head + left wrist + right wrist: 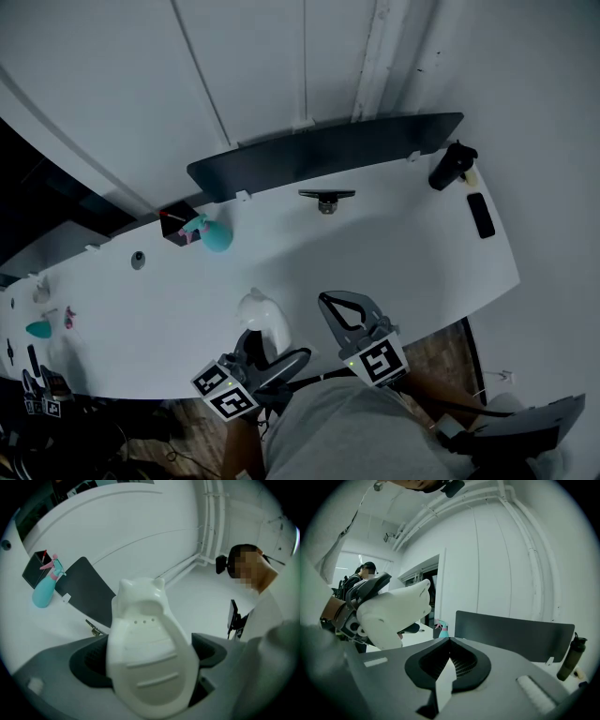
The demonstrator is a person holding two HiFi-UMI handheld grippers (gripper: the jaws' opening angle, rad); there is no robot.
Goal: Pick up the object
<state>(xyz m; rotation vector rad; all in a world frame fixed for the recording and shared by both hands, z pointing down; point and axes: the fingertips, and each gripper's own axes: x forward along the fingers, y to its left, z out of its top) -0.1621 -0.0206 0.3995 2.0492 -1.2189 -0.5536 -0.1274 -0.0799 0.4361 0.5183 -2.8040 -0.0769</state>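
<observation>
A white moulded object with two small ear-like points [147,653] sits between the jaws of my left gripper [150,660], which is shut on its wide body. In the head view the white object [263,317] is held up near the table's front edge by the left gripper [270,351]. The right gripper view shows the same white object [393,613] off to its left. Beside it, my right gripper [325,300] has its fingertips together and nothing between them. Its tip [450,640] points toward the dark panel.
On the white table [394,253] stand a teal spray bottle [217,235], a black box [173,225], a long dark panel [328,150], a small stand [326,199], a black bottle [452,166] and a flat black device [481,215]. A person [255,588] stands at the far right.
</observation>
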